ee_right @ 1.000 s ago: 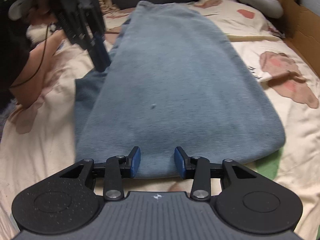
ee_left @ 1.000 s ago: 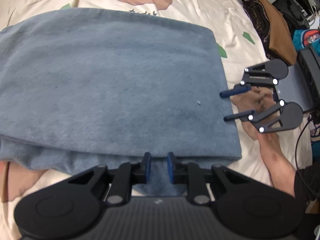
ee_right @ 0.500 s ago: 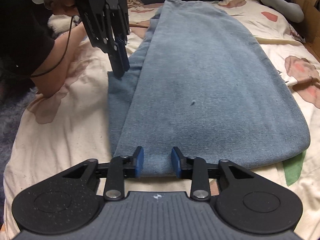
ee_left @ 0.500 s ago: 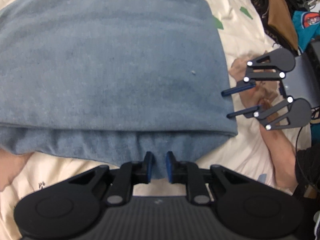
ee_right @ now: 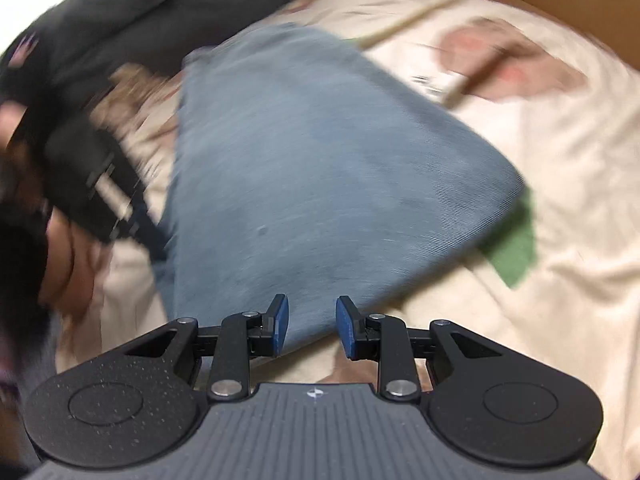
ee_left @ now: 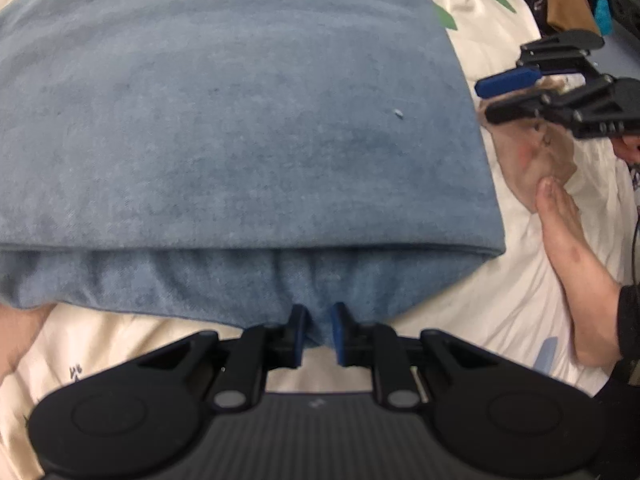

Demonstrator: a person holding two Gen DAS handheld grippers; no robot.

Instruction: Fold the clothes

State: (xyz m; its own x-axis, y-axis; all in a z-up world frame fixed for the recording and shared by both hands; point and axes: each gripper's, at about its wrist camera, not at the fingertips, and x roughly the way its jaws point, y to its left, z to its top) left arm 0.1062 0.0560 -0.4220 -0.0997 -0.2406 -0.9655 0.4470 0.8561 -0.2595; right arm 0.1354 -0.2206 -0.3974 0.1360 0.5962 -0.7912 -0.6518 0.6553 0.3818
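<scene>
Denim is lying across the bed: the blue jeans (ee_left: 240, 128) are spreading flat over the cream printed bedsheet (ee_left: 500, 312), doubled over so that an upper layer is ending in a straight folded edge while a band of the lower layer is sticking out beneath it on the near side. That uneven overlap is probably why the left gripper (ee_left: 318, 334) is sitting where it is, at the middle of the protruding lower edge (the spot from which a tug would square the two layers). Its blue pads are standing close together with a bunched ridge of denim rising between them, so it is pinching the jeans at that hem.

The right gripper (ee_right: 311, 326) is hanging off the short end of the jeans (ee_right: 320, 168), its pads spread apart with cloth showing in the gap beyond them but nothing clamped. In the left wrist view it is hovering clear of the fabric's side edge, above the sheet, with the person's hand (ee_left: 560, 216) beneath it. The right wrist view is badly smeared, suggesting that hand is swinging, so finer detail there cannot be told.

Judging by the layers, one fold is lying in place; whether further folds are wanted cannot be settled. A dark garment (ee_right: 120, 16) is lying beyond the far end, well apart from the work.
</scene>
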